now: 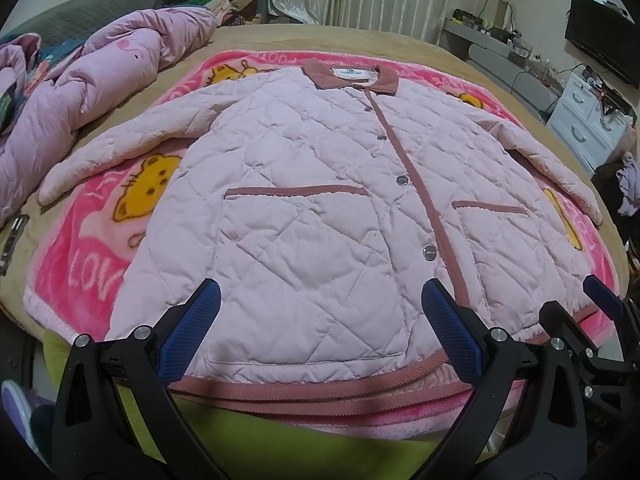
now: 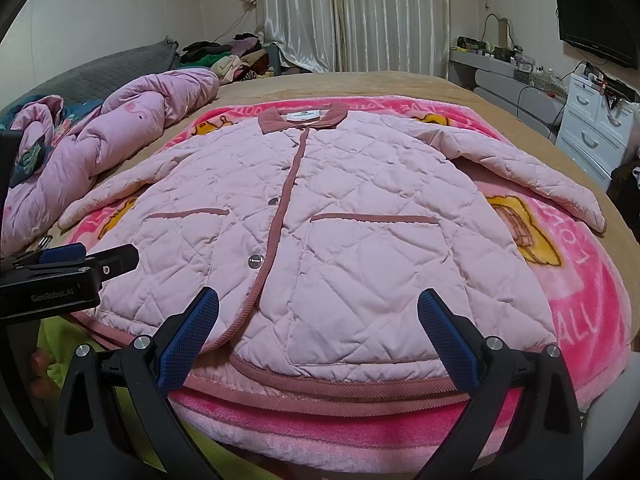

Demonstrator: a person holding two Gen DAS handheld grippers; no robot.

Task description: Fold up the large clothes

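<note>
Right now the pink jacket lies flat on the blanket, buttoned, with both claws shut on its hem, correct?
Not quite: both views show the left claw and right claw open, gripping nothing. The jacket does lie flat, buttoned, on the blanket.

Pale pink quilted jacket (image 1: 320, 200), dusty-rose trim; hot-pink blanket (image 1: 92, 248), seemingly yellow cartoon bears.

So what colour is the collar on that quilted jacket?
Dusty rose, darker than the pale pink jacket; the collar shows best in the right wrist view.

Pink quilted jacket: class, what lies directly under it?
The jacket lies on a pink cartoon blanket, spread over a tan bedcover. The blanket's middle is hidden.
</note>
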